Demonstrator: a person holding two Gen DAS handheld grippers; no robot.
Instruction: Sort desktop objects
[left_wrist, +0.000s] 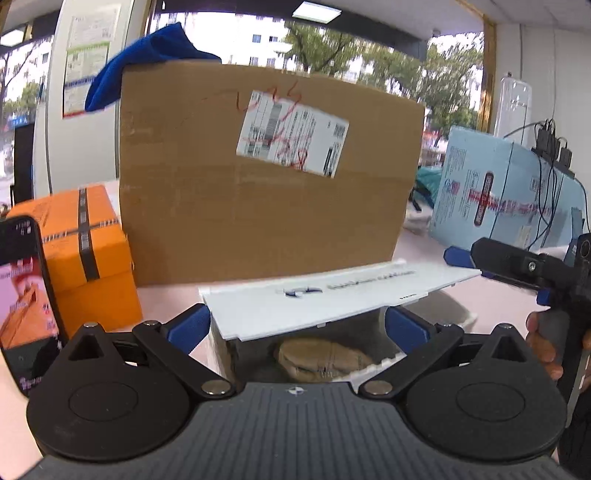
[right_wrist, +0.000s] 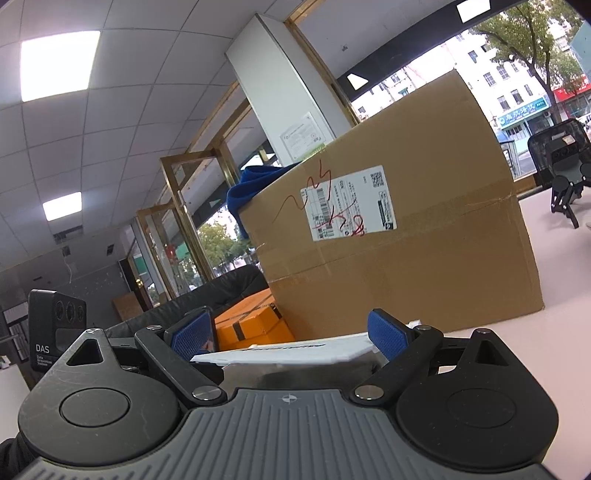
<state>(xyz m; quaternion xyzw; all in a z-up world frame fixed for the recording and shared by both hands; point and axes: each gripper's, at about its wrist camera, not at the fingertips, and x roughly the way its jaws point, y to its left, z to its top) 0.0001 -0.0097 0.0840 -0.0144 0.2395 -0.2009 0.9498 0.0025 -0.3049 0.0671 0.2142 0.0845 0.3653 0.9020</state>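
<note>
White lidded box (left_wrist: 314, 306), printed lid, perhaps translucent walls.

Legible text: one marking only.
"DAS" reads in white on the black device (right_wrist: 55, 332) at 9 o'clock in the right wrist view; the small lines beneath are too fine to read. The carton label (right_wrist: 349, 203) carries barcodes, a QR code and red scrawl, none readable. The lid (left_wrist: 332, 295) print is blurred.

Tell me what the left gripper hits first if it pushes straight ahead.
Probably the white lid of the small container, which lies between the open jaws of the left gripper; the big cardboard box stands behind it.
</note>
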